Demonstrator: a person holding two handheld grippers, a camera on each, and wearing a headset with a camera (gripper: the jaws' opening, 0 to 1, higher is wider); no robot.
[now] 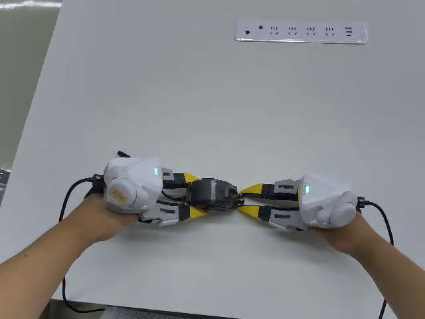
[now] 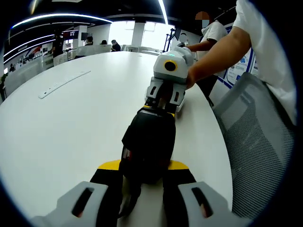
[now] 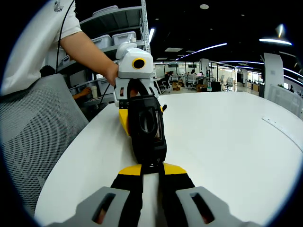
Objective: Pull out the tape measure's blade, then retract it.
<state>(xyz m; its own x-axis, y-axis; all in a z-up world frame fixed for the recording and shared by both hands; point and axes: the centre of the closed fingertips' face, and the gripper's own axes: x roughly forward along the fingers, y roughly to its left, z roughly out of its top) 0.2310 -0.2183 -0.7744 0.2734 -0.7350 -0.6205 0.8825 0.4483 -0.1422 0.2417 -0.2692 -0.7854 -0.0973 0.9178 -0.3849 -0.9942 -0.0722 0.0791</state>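
White worktable (image 1: 199, 100), bare apart from a power strip (image 1: 300, 32) at the far edge. Black tape measure (image 1: 211, 193) sits low over the near part of the table, between the 2 grippers, blade not drawn. Left gripper (image 1: 194, 195) clamps the case across its sides, jaws spread to case width. Right gripper (image 1: 242, 199) faces it, jaws pinched nearly together at the case's mouth; the blade hook is too small to make out, so a true hold on it is unconfirmed. Risks: a thin pinch slipping off the hook once pull begins, or the case twisting in the left jaws. On retraction, an unchecked blade could whip back.
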